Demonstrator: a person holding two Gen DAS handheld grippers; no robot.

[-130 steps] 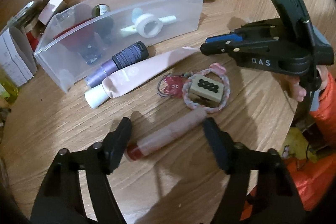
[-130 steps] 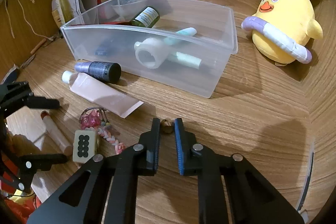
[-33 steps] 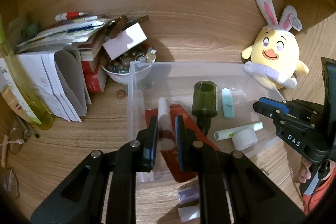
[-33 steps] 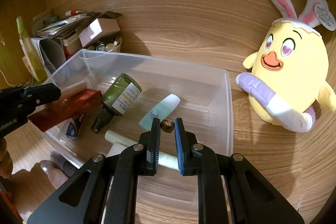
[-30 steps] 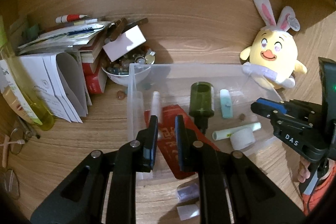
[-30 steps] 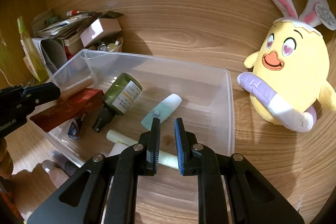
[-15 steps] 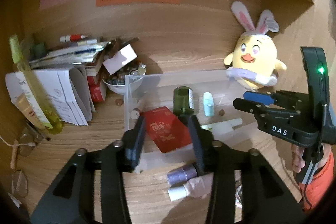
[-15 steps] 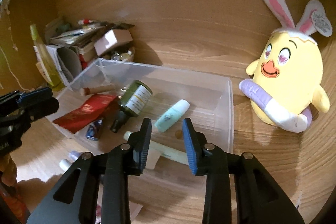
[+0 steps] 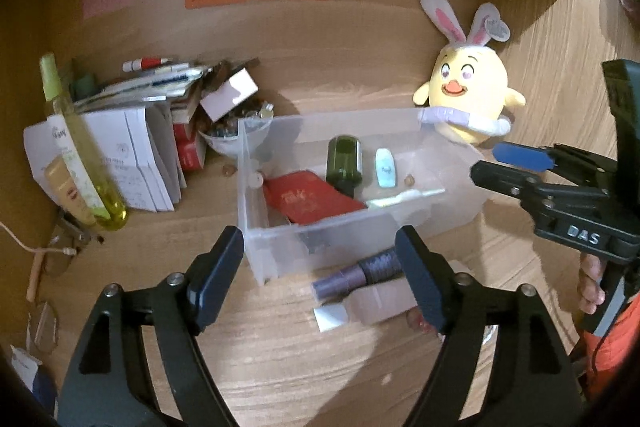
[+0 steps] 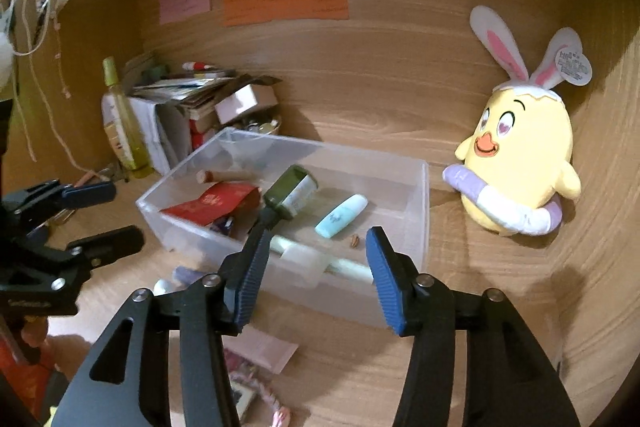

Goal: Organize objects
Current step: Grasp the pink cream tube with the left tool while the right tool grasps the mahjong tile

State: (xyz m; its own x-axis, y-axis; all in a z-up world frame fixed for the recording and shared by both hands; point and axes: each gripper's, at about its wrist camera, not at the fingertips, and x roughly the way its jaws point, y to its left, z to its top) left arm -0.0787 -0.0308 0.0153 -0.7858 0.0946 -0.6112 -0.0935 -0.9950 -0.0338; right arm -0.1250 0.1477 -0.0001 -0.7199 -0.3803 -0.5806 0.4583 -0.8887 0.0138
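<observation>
A clear plastic bin (image 9: 248, 211) stands on the wooden desk. In it lie a green bottle (image 9: 344, 161), a red packet (image 9: 308, 197), a mint tube (image 9: 385, 167), a small brown piece (image 10: 355, 241) and a pinkish stick (image 10: 224, 175) at its far left end. A purple tube (image 9: 360, 273) and a pink tube (image 9: 376, 303) lie in front of the bin. My left gripper (image 9: 318, 243) hovers short of the bin, jaws opening, nothing between them. My right gripper (image 10: 316, 239) is also back from the bin, jaws opening and empty.
A yellow plush chick (image 10: 520, 163) sits right of the bin. Papers, books, a tall yellow bottle (image 9: 84, 147) and a bowl of small things (image 9: 228, 135) crowd the back left corner. A bracelet charm (image 10: 248, 395) lies near the front edge.
The left gripper let the pinkish stick go into the bin and the right dropped the small brown piece there. Both have pulled back from the bin with jaws spreading.
</observation>
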